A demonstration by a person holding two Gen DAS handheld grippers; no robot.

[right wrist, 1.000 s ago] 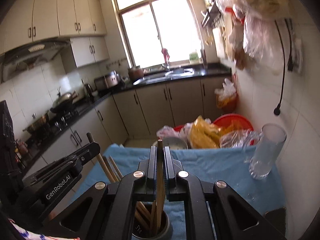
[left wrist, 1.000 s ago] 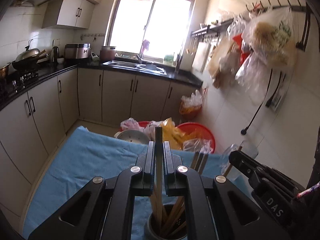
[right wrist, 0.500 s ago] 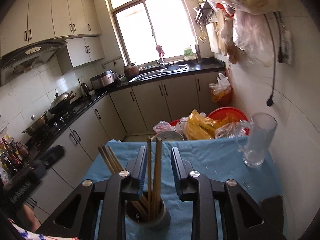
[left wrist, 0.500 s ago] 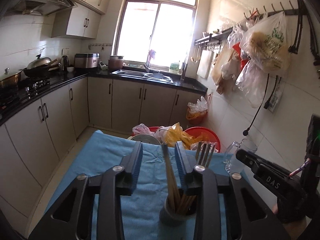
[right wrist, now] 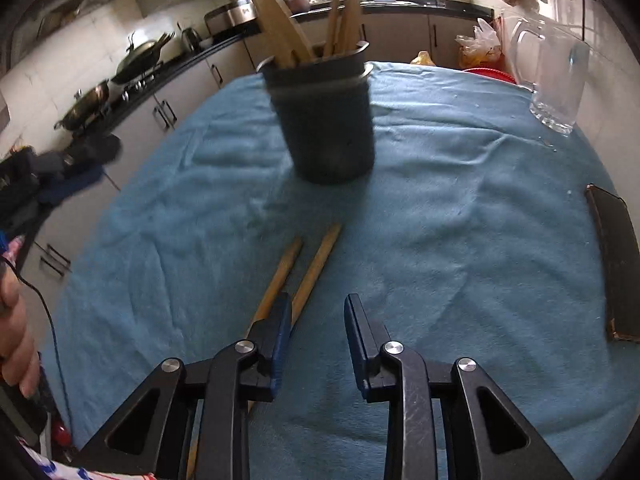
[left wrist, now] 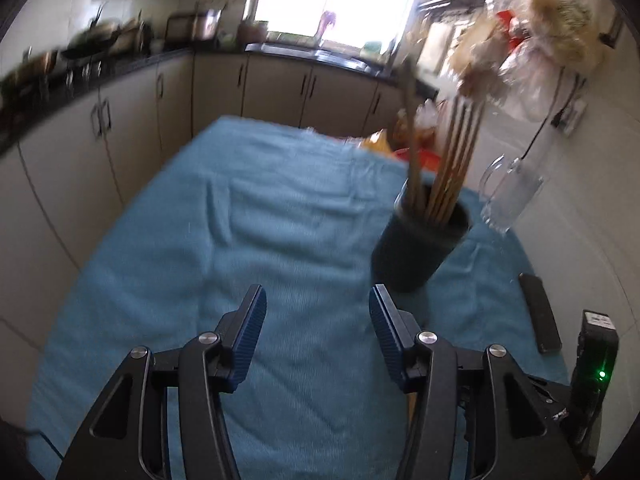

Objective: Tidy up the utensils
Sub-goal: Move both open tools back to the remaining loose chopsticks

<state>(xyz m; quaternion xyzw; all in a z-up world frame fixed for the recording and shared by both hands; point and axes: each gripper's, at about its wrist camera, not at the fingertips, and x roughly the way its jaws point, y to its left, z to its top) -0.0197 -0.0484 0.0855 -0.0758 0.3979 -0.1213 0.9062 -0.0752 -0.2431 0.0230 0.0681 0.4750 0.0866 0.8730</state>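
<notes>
A dark round holder (left wrist: 420, 246) stands on the blue cloth (left wrist: 240, 240) with several wooden chopsticks (left wrist: 452, 160) upright in it. It also shows in the right wrist view (right wrist: 326, 120), close ahead. My left gripper (left wrist: 316, 320) is open and empty, low over the cloth, left of the holder. My right gripper (right wrist: 314, 320) is open and empty. Two loose chopsticks (right wrist: 308, 272) lie on the cloth just ahead of its left finger, running under it.
A glass mug (right wrist: 556, 76) stands at the table's far right by the wall. A dark flat phone-like slab (right wrist: 616, 272) lies at the right edge. Kitchen cabinets and a stove (right wrist: 120, 76) are to the left. Bags hang on the right wall (left wrist: 540, 40).
Both grippers let go of their chopsticks into the holder, opened, and pulled back and down toward the cloth. The holder now sits farther ahead in both views.
</notes>
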